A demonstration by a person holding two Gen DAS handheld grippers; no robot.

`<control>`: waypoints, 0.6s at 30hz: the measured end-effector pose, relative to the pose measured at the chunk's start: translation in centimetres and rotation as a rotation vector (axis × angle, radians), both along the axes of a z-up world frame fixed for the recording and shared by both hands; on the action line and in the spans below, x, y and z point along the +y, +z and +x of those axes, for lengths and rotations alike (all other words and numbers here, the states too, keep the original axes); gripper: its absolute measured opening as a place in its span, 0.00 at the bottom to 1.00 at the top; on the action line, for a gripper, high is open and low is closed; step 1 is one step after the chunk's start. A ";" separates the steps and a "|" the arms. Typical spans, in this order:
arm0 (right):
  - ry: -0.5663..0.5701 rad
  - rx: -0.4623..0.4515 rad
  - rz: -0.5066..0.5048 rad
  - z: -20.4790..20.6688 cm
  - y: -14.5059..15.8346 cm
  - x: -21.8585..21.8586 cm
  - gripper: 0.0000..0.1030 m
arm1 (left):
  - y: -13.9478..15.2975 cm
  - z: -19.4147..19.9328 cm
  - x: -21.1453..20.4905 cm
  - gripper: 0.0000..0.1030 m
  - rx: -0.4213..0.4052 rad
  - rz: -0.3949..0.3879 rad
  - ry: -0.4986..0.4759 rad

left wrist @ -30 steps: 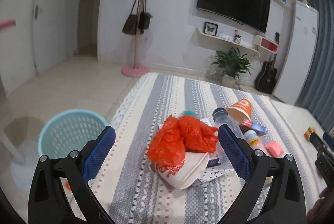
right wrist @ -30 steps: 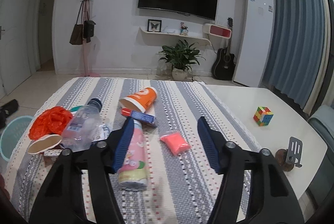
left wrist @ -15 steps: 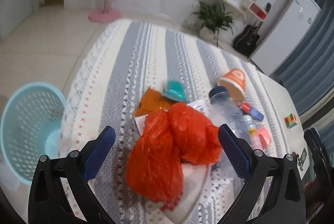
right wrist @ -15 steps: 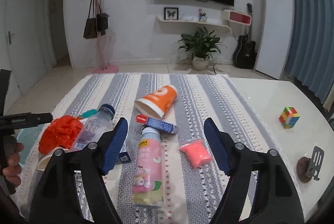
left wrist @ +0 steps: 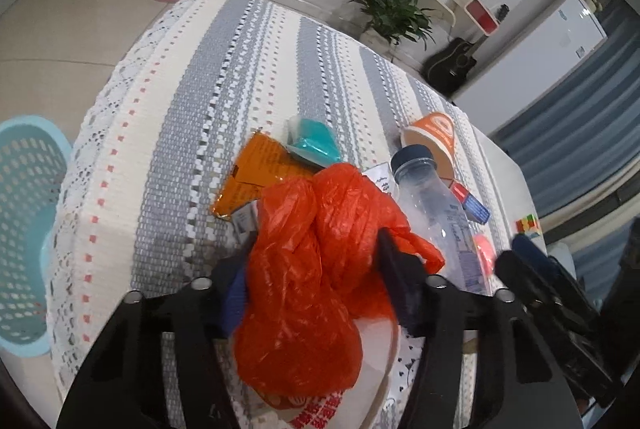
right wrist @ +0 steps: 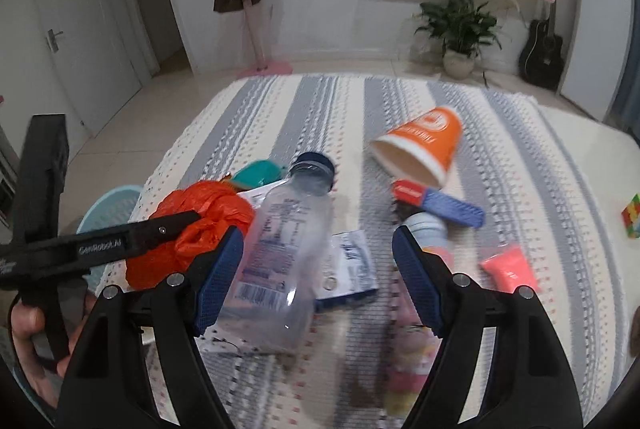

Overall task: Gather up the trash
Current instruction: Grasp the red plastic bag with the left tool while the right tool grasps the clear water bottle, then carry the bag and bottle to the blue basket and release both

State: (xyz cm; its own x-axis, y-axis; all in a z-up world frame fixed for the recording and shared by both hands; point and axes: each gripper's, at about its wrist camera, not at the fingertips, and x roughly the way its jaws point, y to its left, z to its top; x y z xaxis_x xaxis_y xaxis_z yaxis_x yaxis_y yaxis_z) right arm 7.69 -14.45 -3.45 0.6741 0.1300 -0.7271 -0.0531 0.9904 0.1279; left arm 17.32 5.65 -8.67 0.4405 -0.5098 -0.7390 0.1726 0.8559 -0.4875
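Trash bag [left wrist: 304, 269], orange plastic, sits squeezed between the just-closing left gripper [left wrist: 316, 249] jaws; right gripper [right wrist: 318, 257] gapes open around a bottle [right wrist: 280, 261].

One orange plastic bag [left wrist: 308, 269], one clear bottle [right wrist: 280, 253], one orange paper cup [right wrist: 420, 145], one pink bottle [right wrist: 416, 329], one teal basket [left wrist: 24, 229]

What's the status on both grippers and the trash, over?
Left gripper jaws just closing around crumpled orange plastic bag. Right gripper open over clear plastic bottle, nothing held. Light blue basket on floor beside table, path unobstructed.

Rubik's cube [right wrist: 632, 215], guitar [right wrist: 541, 53], potted plant [right wrist: 460, 29]
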 end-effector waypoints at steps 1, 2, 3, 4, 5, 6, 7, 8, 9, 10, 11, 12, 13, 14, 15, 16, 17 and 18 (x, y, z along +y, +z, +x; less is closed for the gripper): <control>-0.001 0.017 0.004 0.2 -0.2 0.1 0.71 | 0.2 -0.1 0.1 0.46 -0.008 0.001 0.000; -0.002 0.038 0.013 0.5 -0.5 0.3 0.71 | 0.6 -0.3 0.2 0.30 -0.029 -0.005 -0.003; -0.001 0.052 0.019 0.8 -0.7 0.3 0.71 | 0.9 -0.5 0.6 0.30 -0.039 -0.015 -0.007; -0.001 0.074 0.026 1.1 -1.1 0.6 0.71 | 1.2 -0.7 0.8 0.30 -0.052 -0.015 -0.002; -0.001 0.085 0.026 1.3 -1.3 0.9 0.71 | 1.6 -0.9 1.0 0.30 -0.064 0.002 0.007; 0.001 0.097 0.027 1.5 -1.4 1.1 0.71 | 2.0 -1.1 1.3 0.29 -0.088 0.027 0.018; 0.004 0.109 0.027 1.8 -1.5 1.5 0.71 | 2.4 -1.3 1.5 0.29 -0.108 0.037 0.024; 0.003 0.120 0.019 2.0 -1.7 1.9 0.71 | 2.7 -1.5 1.8 0.29 -0.126 0.036 0.030; -0.009 0.135 -0.001 2.3 -1.9 2.2 0.71 | 3.1 -1.8 2.3 0.29 -0.143 0.029 0.038; -0.015 0.147 -0.006 2.6 -2.0 2.5 0.71 | 3.4 -1.9 2.5 0.29 -0.156 0.028 0.045; -0.020 0.160 -0.011 2.8 -2.2 2.7 0.71 | 3.7 -2.1 2.8 0.29 -0.169 0.032 0.053; -0.026 0.173 -0.022 3.2 -2.4 3.0 0.71 | 4.0 -2.3 3.2 0.29 -0.183 0.044 0.065; -0.035 0.192 -0.040 3.5 -2.8 3.4 0.71 | 4.3 -2.4 3.5 0.29 -0.194 0.059 0.080; -0.039 0.207 -0.049 3.7 -3.0 3.6 0.71 | 4.6 -2.6 4.0 0.29 -0.210 0.081 0.103; -0.044 0.224 -0.053 3.9 -3.4 3.7 0.70 | 4.8 -2.8 4.5 0.29 -0.221 0.093 0.120; -0.053 0.238 -0.056 4.1 -3.6 3.8 0.64 | 5.0 -2.9 5.1 0.29 -0.231 0.102 0.142; -0.058 0.240 -0.060 4.1 -3.6 3.9 0.55 | 5.1 -3.1 5.9 0.29 -0.238 0.108 0.166; -0.063 0.239 -0.076 4.2 -3.6 4.0 0.55 | 5.2 -3.1 6.6 0.29 -0.239 0.112 0.185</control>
